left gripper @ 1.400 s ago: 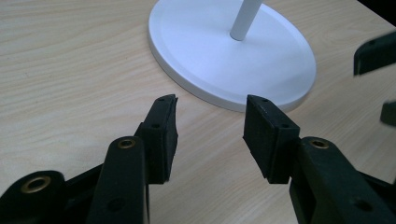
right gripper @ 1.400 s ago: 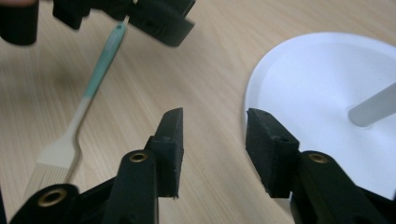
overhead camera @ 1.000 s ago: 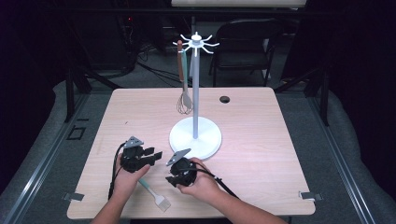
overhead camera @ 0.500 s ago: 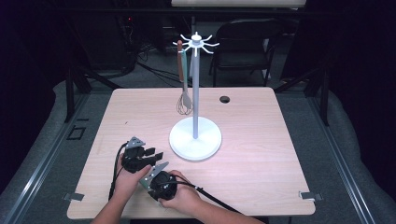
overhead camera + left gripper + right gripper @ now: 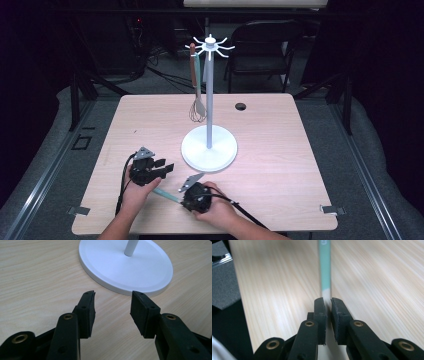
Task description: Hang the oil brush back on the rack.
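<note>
While the left gripper (image 5: 167,168) stays agape, the right gripper (image 5: 327,302) (nearer before) now pinches the spatula (image 5: 325,267).

The right gripper (image 5: 186,197) meets a teal-handled utensil (image 5: 166,195) (flat on the table (image 5: 280,150)). The left gripper (image 5: 165,169) hovers near the white stand (image 5: 209,148).

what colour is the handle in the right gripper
Teal handle, pale at the clamped end; clearest in the right gripper view.
</note>
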{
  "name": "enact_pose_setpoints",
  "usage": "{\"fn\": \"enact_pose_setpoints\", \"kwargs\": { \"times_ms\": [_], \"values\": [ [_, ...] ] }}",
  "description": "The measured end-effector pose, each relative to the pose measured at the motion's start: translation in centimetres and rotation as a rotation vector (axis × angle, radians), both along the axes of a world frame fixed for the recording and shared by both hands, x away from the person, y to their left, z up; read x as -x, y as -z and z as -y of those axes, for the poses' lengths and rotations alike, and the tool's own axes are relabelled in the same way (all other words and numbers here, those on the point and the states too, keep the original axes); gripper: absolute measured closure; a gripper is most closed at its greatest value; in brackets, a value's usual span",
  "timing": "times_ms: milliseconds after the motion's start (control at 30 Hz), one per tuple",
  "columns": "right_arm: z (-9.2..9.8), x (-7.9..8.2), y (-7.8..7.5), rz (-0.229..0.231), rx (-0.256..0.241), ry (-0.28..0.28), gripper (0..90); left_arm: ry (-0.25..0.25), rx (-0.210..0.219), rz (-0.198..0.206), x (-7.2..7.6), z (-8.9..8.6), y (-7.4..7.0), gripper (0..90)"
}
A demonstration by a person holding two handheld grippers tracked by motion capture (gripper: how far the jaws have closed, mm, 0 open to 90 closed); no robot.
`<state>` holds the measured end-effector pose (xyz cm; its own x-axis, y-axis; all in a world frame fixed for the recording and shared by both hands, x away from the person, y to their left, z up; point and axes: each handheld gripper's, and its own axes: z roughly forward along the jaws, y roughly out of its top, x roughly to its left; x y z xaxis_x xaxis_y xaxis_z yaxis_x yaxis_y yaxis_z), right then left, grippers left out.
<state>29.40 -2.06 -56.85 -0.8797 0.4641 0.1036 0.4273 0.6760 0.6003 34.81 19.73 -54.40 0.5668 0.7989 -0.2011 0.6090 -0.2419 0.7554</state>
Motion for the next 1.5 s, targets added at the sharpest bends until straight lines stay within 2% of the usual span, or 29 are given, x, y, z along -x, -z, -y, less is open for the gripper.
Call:
{"fn": "enact_pose_setpoints", "kwargs": {
  "times_ms": [133,167,233,267,367,433,467,700,767,1000,1133,1167,1500],
  "values": [
    [5.4,0.3,-0.1,0.006,0.006,0.086,83.0,-0.003,0.005,0.000,0.1,0.2,0.1,54.8],
    [6.7,0.4,-0.2,0.010,0.024,0.106,83.0,0.002,0.001,-0.001,0.1,0.3,0.1,54.8],
    [8.5,0.7,-0.2,0.000,0.012,0.146,83.0,0.006,0.004,-0.003,0.1,0.6,0.2,54.8],
    [9.7,0.9,-0.3,0.002,0.027,0.163,83.0,0.008,0.001,-0.005,0.1,0.8,0.2,55.2],
    [11.7,1.5,-0.3,0.000,0.024,0.206,83.0,0.031,0.010,-0.010,0.2,1.2,0.3,56.7],
    [12.5,1.7,-0.3,-0.006,0.027,0.221,82.9,0.028,0.008,-0.007,0.2,1.6,0.4,57.2],
    [12.7,1.7,-0.3,-0.019,0.022,0.230,82.8,0.042,0.009,-0.016,0.2,1.6,0.4,57.4],
    [12.4,1.4,-0.4,-0.023,0.047,0.221,79.3,0.063,-0.001,-0.019,0.4,2.2,0.5,57.4],
    [12.2,1.2,-0.4,-0.026,0.047,0.220,79.3,0.063,0.009,-0.023,0.5,2.2,0.6,57.4],
    [10.8,0.1,-0.7,-0.031,0.069,0.207,79.7,0.068,0.010,-0.027,0.6,2.3,0.6,57.4],
    [10.1,-0.1,-0.6,-0.010,0.085,0.205,80.4,0.078,0.010,-0.028,0.7,2.5,0.7,57.4],
    [10.0,-0.2,-0.7,-0.017,0.098,0.199,80.6,0.084,0.003,-0.028,0.7,2.5,0.7,57.4],
    [9.4,-0.5,-0.7,-0.017,0.105,0.199,81.2,0.104,0.005,-0.033,0.7,3.0,0.8,56.5]
  ]
}}
